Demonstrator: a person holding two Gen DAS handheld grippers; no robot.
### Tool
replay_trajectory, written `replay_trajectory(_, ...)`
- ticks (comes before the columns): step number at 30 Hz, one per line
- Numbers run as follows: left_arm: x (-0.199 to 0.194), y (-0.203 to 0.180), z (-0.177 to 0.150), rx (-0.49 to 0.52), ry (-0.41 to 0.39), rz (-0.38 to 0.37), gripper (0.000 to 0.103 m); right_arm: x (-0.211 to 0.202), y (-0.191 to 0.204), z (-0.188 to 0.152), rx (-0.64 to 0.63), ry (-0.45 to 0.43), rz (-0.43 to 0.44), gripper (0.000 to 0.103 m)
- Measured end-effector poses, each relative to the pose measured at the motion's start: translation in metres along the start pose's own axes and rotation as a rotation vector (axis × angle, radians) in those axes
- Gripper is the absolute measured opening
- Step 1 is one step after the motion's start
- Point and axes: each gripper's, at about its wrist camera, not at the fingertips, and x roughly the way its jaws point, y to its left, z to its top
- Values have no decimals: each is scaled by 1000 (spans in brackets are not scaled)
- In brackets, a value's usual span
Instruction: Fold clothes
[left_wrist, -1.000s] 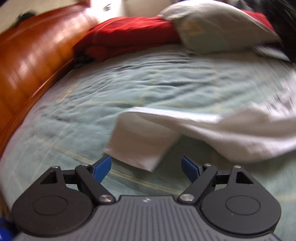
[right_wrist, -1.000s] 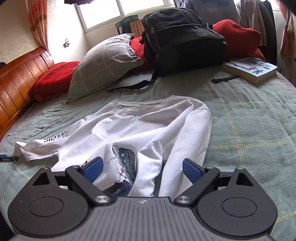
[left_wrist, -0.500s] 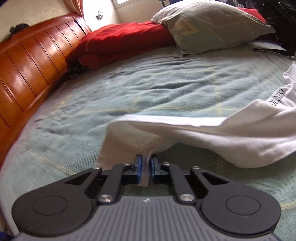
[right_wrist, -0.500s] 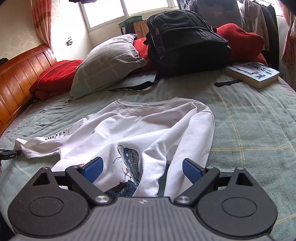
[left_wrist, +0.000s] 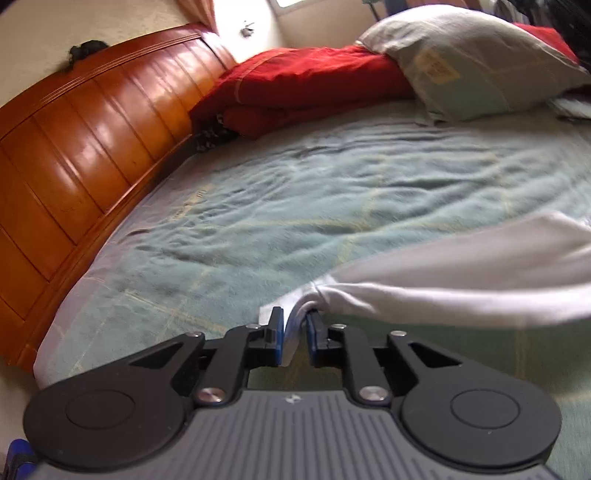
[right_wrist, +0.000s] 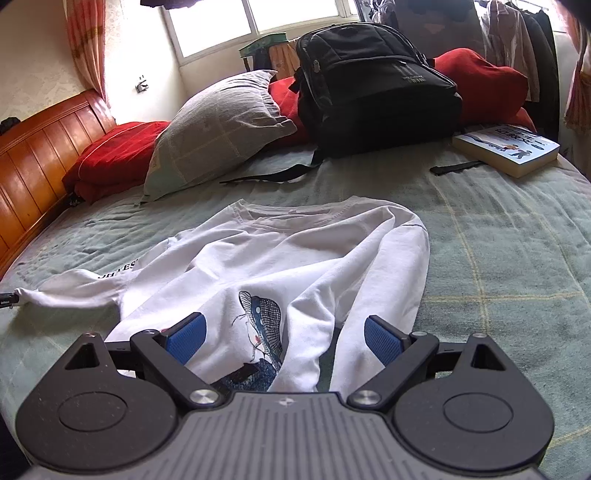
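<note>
Left wrist view: your left hand-held gripper (left_wrist: 295, 338) sits low centre of the frame with the cuff of the white shirt's sleeve (left_wrist: 461, 280) between its blue pads; its jaws are opening slightly, yet the cloth is still pinched there and bunches at the pads. From that grip the sleeve runs away to the right edge of the frame, lifted off the green bedspread (left_wrist: 295, 206), so its long axis lies across your view, left to right. The wooden headboard (left_wrist: 74, 140) fills the upper left. In the right wrist view the white shirt (right_wrist: 280, 258) lies print-up in the middle of the bed, collar toward the top of the frame, hem toward the camera. Your right hand-held gripper (right_wrist: 284, 334) stands wide, nothing held, its pads either side of the shirt's lower body and the other sleeve, which lies down the right of the garment. The stretched sleeve ends at far left of that frame. Judgement: the left is the nearer hand for the sleeve fold, and the sleeve must travel rightward over the body. Only one container is present, a black backpack (right_wrist: 373, 85) at upper centre; its contents cannot be seen.
</note>
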Motion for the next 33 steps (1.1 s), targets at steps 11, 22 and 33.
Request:
replay_trajectory(11, -55, -24, -20, -34, 11, -157, 75, -19, -4, -7, 2, -10, 21, 95)
replay_trajectory(22, -149, -146, -50, 161, 8, -466, 85, -38, -23, -37, -5, 36, -10, 95)
replay_trajectory(33, -239, -211, -79, 143, -70, -578, 92, -43, -29, -83, -78, 85, -54, 96)
